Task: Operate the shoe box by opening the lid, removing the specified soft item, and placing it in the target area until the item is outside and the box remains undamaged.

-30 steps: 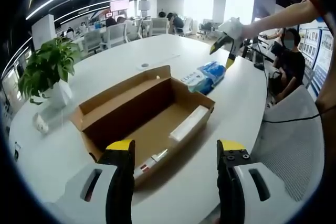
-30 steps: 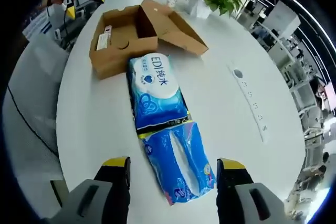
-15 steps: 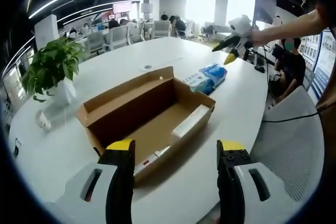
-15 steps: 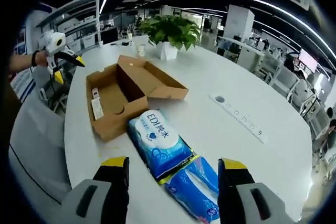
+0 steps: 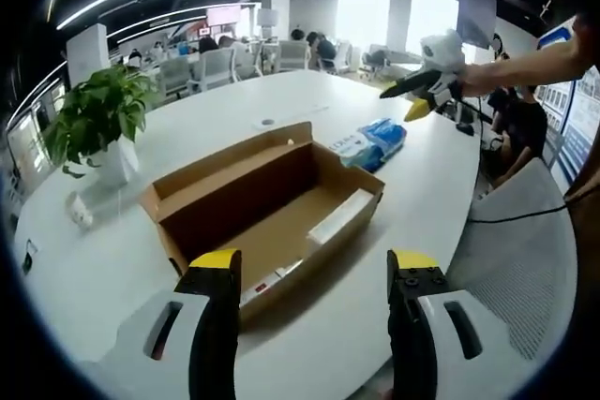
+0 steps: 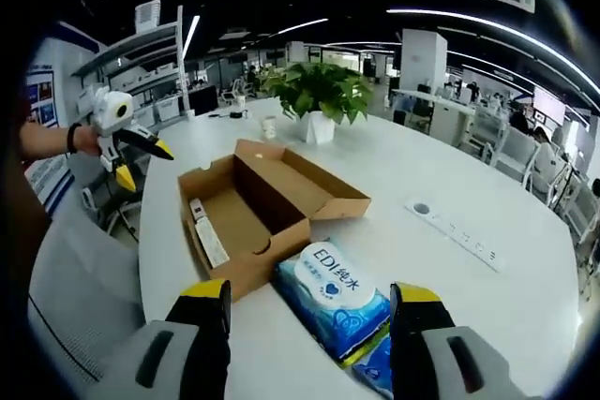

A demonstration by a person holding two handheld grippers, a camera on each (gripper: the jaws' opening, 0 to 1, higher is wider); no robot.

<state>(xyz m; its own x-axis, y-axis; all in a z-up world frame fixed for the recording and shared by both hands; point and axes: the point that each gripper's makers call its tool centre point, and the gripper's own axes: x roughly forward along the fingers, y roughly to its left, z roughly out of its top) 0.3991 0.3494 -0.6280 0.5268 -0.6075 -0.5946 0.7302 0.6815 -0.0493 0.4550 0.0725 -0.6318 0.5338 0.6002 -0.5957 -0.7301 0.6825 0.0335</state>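
My own right jaws cut across the blue tissue pack (image 6: 333, 299) at five o'clock, and the print on the white strip (image 6: 211, 242) inside the box (image 6: 246, 228) is too small to read.

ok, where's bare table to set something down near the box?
Free: the wide stretch between the box lid and the power strip, and the near edge in front of the box in the left gripper view. Crowded: the box's end where the tissue packs lie, and the far side by the plant and cup.
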